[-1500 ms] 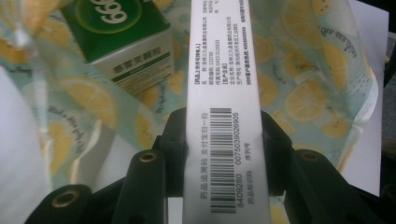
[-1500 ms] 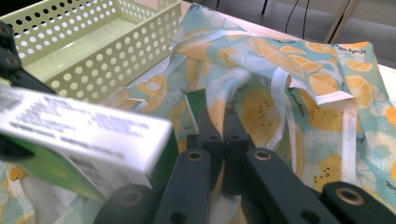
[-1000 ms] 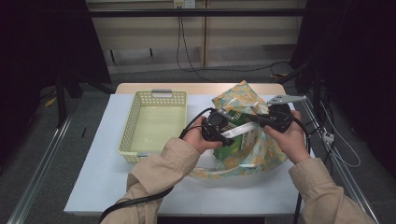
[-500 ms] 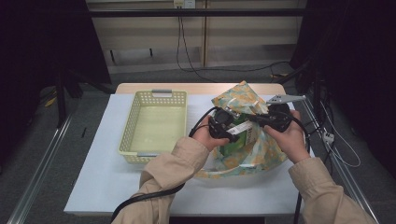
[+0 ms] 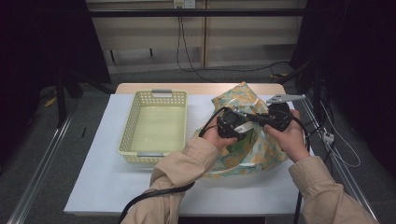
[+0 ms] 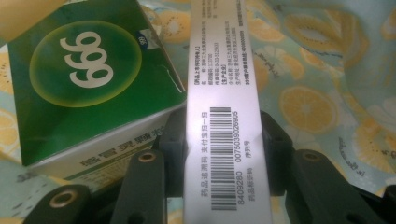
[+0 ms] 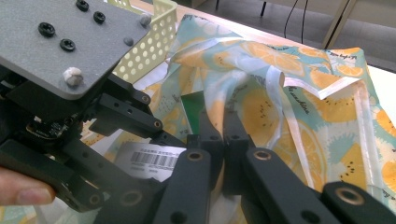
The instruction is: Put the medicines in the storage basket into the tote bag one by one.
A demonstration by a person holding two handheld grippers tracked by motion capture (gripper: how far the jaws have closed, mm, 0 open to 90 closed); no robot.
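The slim white box (image 6: 223, 116), printed with a barcode, sits clamped between the jaws of the left gripper (image 6: 224, 140), pads pressed on its two long sides, over the open mouth of the fruit-print bag (image 5: 247, 140). That bag lies toward the right edge of the counter (image 5: 107, 186), spread out, with a green carton (image 6: 84, 79) marked 999 resting inside it, touching the white box at its left in the left gripper view. The right gripper (image 7: 223, 135) has its jaws closed on the bag's edge, pinching a fold of the thin fabric (image 7: 243, 100) and holding the mouth up.

Risks from here, as I judge them: the white box is long and held near one end, so it could pivot in the pads and slip if it snags on the bag's rim or knocks the green carton. The pinched fold is thin and slack; a pull from the left hand could drag it free and let the mouth collapse.

The yellow basket (image 5: 156, 123) stands empty, just left of the bag, near the counter's far edge.
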